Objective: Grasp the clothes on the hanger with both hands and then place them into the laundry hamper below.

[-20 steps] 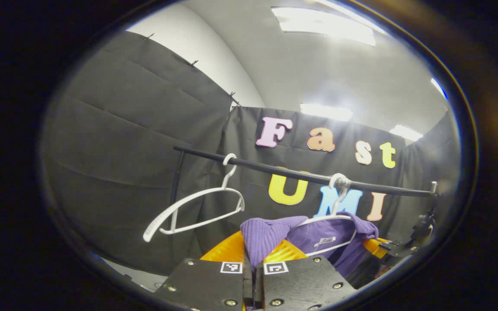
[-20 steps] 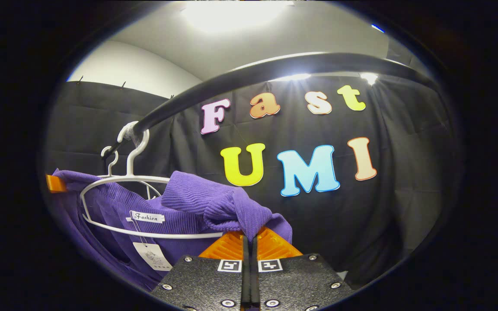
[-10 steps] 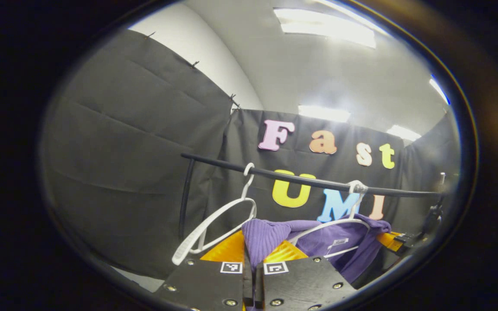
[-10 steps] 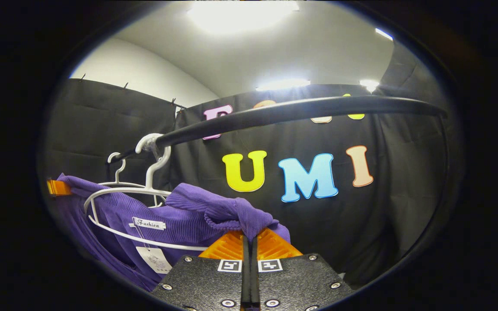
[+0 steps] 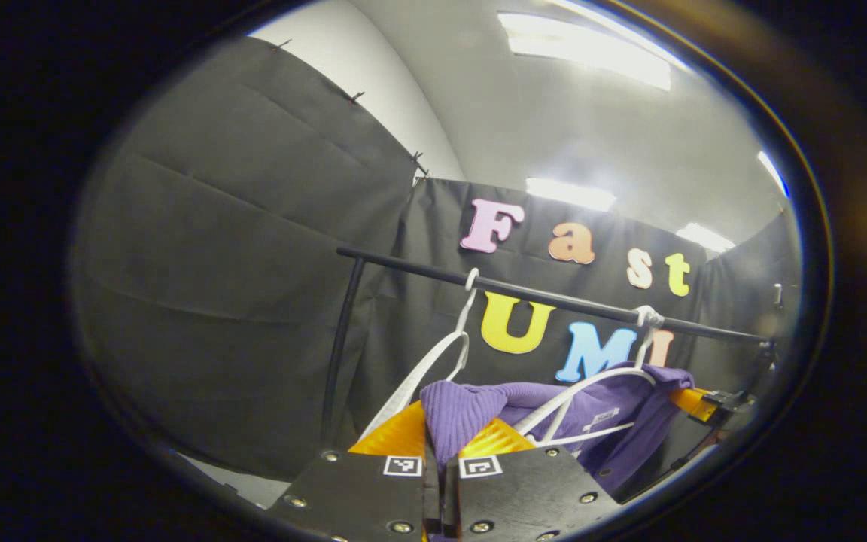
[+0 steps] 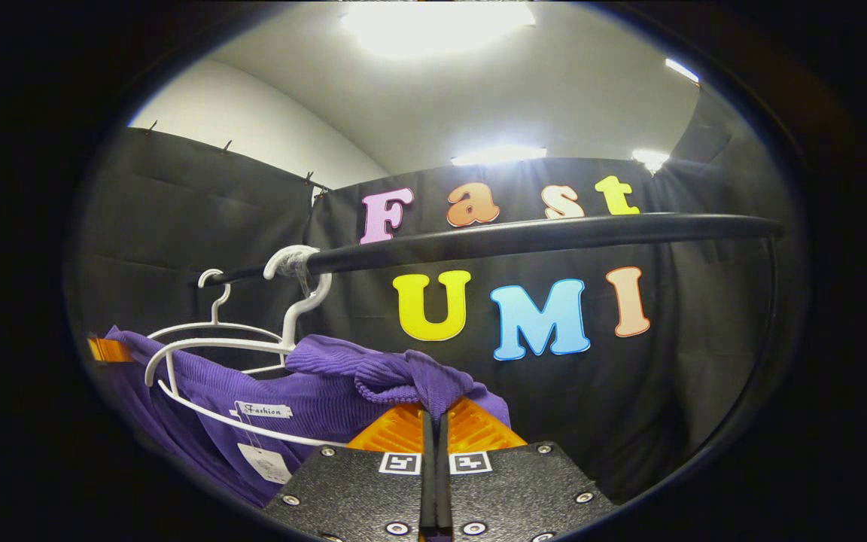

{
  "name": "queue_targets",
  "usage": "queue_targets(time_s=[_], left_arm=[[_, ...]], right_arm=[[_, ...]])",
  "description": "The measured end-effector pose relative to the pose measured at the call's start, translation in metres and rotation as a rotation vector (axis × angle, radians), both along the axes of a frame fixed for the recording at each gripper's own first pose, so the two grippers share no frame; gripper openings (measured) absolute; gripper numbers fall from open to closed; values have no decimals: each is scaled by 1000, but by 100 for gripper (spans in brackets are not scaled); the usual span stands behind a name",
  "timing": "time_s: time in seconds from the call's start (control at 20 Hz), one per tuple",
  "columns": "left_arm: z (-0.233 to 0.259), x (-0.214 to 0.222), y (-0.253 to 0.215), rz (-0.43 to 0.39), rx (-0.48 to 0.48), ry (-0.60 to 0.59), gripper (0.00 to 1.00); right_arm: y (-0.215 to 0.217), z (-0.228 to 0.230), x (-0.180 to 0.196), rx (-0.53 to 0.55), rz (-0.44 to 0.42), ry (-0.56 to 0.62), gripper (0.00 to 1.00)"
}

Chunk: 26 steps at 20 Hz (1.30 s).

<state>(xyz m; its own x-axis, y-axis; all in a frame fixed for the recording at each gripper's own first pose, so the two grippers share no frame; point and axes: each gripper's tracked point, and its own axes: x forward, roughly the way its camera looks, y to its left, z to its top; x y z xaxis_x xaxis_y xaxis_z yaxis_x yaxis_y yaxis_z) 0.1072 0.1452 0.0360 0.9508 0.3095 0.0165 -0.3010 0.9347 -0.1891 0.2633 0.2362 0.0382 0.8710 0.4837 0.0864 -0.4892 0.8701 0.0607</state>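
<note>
Both the left gripper point(image 5: 434, 452) and the right gripper point(image 6: 434, 429) pinch the shoulders of a soft, light purple knit sweater point(image 6: 328, 391), half off its white hanger point(image 6: 215, 350) under the rail point(image 6: 524, 235).

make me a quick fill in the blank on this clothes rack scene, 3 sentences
1. Both grippers are shut on the ____ garment.
2. The hooks of the white hangers rest on a black ____.
3. In the left gripper view, the left gripper pinches cloth while the right gripper holds the garment's ____ end.

Missing words: purple; rail; far
</note>
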Motion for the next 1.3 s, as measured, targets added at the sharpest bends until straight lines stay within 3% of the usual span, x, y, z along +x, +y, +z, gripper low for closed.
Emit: queue_targets(time_s=[0.5,1.3], left_arm=[[-56,11,-13,-19,-57,50,3],[-78,45,-68,-6,-89,76,3]], right_arm=[[-1,-5,-2,-37,-20,-9,0],[-15,-6,15,-54,-78,-37,0]])
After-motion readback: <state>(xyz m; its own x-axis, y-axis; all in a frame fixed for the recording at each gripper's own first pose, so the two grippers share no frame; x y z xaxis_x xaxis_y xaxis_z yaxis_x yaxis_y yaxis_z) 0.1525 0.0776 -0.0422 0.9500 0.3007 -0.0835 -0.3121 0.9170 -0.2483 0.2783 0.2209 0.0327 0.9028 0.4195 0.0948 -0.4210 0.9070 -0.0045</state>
